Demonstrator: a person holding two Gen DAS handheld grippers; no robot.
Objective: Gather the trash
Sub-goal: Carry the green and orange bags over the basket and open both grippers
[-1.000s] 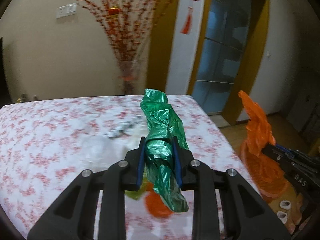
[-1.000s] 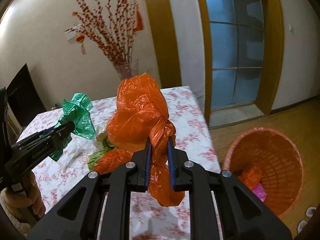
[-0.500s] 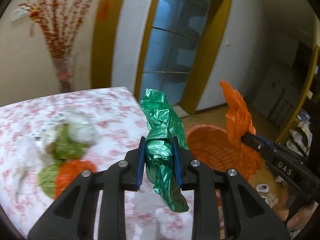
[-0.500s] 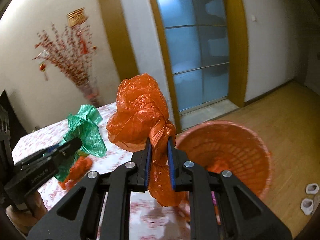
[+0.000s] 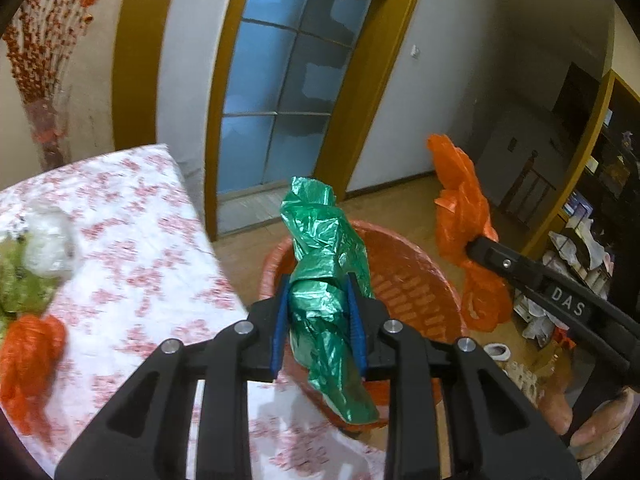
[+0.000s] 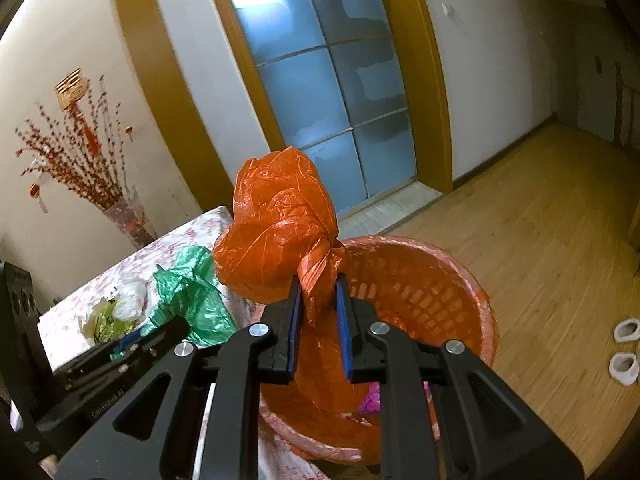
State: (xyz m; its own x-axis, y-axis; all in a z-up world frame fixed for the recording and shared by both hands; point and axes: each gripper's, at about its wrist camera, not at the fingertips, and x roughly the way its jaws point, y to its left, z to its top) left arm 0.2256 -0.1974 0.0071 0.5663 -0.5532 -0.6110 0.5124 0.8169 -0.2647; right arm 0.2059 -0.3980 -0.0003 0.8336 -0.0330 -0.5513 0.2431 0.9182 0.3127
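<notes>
My L gripper [image 5: 318, 300] clamps green bag [image 5: 324, 264], R gripper [image 6: 318, 304] clamps orange bag [image 6: 280, 216]; both over orange basket [image 6: 472, 280] w/ pink scrap [image 6: 374, 398] inside.

This is a lived-in home, a dining or living room. A tall glass door [image 6: 320, 92] in a yellow-brown frame is the landmark. Left of it, a vase of red blossom branches [image 6: 80, 160] stands against the wall behind a surface [image 5: 132, 248] covered with a red-flowered cloth. Before the door lies a wooden floor [image 6: 540, 260], with an orange plastic basket [image 6: 432, 292] and a pair of slippers [image 6: 624, 348] on it.
</notes>
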